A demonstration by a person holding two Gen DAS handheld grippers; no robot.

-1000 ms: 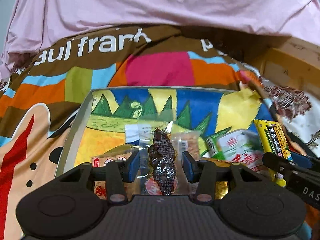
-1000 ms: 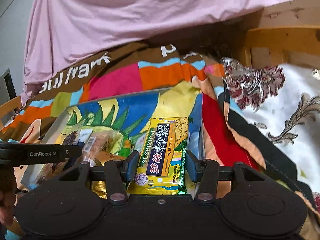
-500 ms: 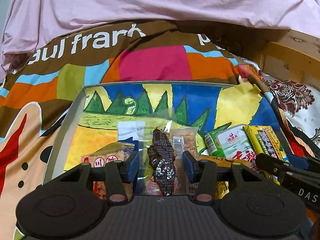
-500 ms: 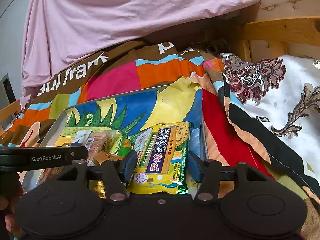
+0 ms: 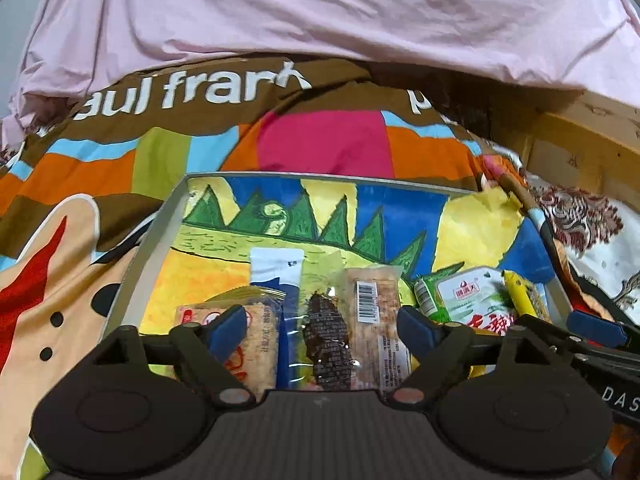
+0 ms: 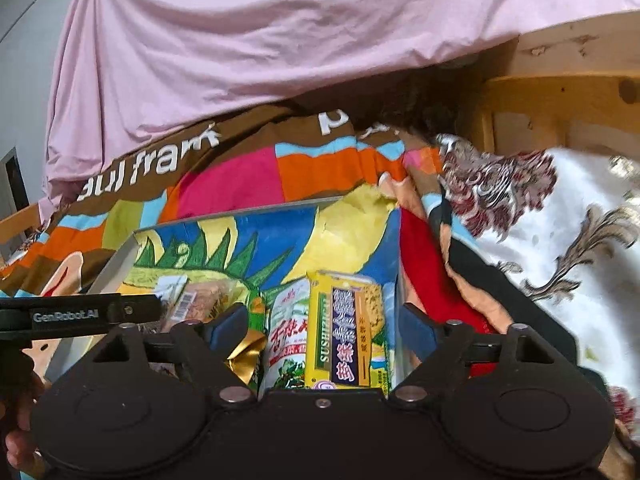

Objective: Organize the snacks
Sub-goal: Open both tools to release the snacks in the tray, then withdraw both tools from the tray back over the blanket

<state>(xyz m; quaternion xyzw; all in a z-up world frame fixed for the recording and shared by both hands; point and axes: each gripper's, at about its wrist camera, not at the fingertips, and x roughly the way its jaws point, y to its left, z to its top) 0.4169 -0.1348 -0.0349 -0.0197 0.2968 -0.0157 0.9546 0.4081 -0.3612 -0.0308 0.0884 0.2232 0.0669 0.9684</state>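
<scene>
A shallow tray [image 5: 160,232] with a painted bottom holds several snacks. My left gripper [image 5: 322,324] hangs over its near part with jaws opening. A dark snack in clear wrap [image 5: 326,340] lies between the pads, touched by neither. In the right wrist view my right gripper [image 6: 322,326] is also opening. A yellow biscuit pack [image 6: 348,328] rests in the tray's [image 6: 116,264] right end between the pads, free of both. A green-and-white pack [image 6: 288,320] lies beside it.
A white-and-blue packet [image 5: 276,268], a barcoded tan snack [image 5: 372,308] and a red-printed pack [image 5: 200,316] lie around the dark snack. A patchwork bedspread [image 5: 320,148], pink sheet [image 5: 320,20], wooden frame [image 6: 560,92] and white patterned cloth [image 6: 560,220] surround the tray.
Both grippers' jaws have spread wide. The dark snack and the yellow pack, which stood between narrow jaws before, now lie loose in the tray. Neither hand has shifted much.
</scene>
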